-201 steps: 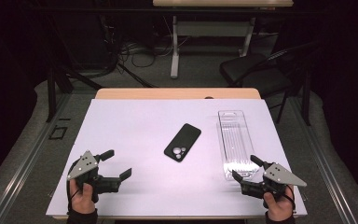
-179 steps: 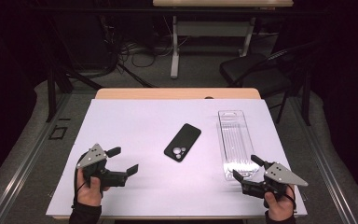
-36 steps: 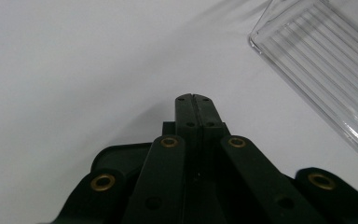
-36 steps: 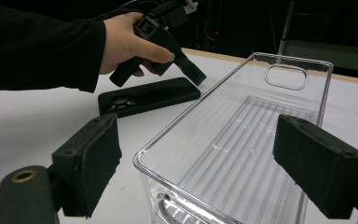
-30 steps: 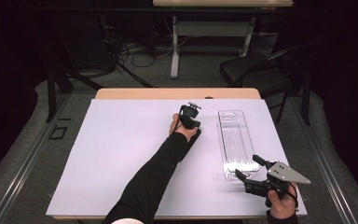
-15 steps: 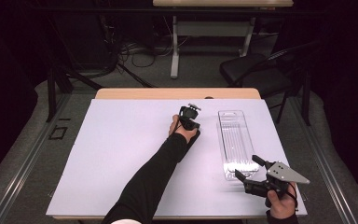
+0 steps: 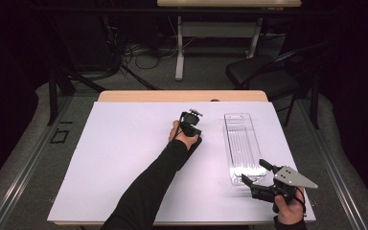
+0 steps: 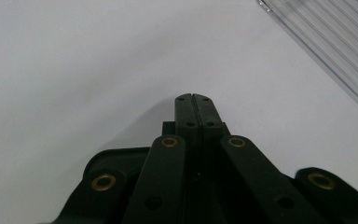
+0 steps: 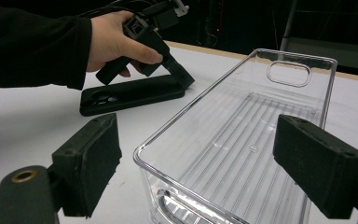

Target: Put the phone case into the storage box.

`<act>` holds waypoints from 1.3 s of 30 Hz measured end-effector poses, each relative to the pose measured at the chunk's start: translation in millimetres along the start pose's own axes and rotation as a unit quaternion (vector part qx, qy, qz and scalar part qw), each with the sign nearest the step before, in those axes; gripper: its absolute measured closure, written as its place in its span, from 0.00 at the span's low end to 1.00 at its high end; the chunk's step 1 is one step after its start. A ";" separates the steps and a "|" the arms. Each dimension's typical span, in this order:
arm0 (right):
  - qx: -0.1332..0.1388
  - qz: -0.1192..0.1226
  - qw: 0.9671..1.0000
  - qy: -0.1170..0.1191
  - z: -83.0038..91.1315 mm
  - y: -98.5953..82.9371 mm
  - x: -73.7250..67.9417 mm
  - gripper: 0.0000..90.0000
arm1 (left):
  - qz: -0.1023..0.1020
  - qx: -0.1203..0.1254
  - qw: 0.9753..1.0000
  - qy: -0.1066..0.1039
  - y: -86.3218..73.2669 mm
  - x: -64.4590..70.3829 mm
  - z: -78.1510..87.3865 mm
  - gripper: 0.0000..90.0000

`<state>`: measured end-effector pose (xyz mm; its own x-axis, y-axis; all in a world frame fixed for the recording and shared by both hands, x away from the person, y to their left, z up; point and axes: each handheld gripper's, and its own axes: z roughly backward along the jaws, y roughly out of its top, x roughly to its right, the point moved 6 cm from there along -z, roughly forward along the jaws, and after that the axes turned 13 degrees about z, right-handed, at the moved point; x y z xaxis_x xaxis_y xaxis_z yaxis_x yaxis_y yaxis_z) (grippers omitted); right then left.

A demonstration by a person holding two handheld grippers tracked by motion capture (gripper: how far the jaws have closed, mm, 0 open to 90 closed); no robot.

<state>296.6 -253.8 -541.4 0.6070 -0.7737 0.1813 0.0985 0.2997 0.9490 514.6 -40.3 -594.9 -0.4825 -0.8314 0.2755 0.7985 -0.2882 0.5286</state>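
Left hand-held gripper [image 9: 179, 74] has its jaws pressed together at the far end of the black phone case [image 9: 133, 94], which lies flat on the bench [image 7: 115, 158] just beside the clear bin [image 7: 242, 146]. Right hand-held gripper [image 7: 256, 173] gapes wide at the bin's near end.

Worktop [image 7: 124, 158]: white sheet over a wooden top — a tan strip shows at the far edge.
Phone case [image 9: 130, 95]: black, lying flat near the middle.
Clear bin [image 7: 242, 146]: ribbed, transparent — just right of the case.
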 end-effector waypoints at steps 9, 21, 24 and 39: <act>-0.003 0.001 1.000 0.000 0.1 -0.5 0.4 0.16 | -0.003 -0.005 1.000 -0.003 -15.5 -4.9 11.9 1.00; -0.003 -0.001 1.000 0.001 0.0 -0.6 -0.6 0.16 | -0.012 -0.014 1.000 -0.008 -40.4 -15.8 32.2 1.00; -0.005 -0.001 1.000 0.002 0.2 -0.9 -0.7 0.16 | -0.015 -0.017 1.000 -0.008 -45.1 -17.7 36.2 1.00; -0.005 -0.001 1.000 -0.002 0.8 -1.1 0.3 0.16 | -0.019 -0.022 0.999 -0.026 -74.5 -24.8 57.3 1.00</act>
<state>296.0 -254.8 -542.1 0.6042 -0.7761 0.1803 0.1083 0.3043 0.9464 446.4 29.0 -595.1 -0.5295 -0.7941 0.2984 0.7941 -0.3402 0.5036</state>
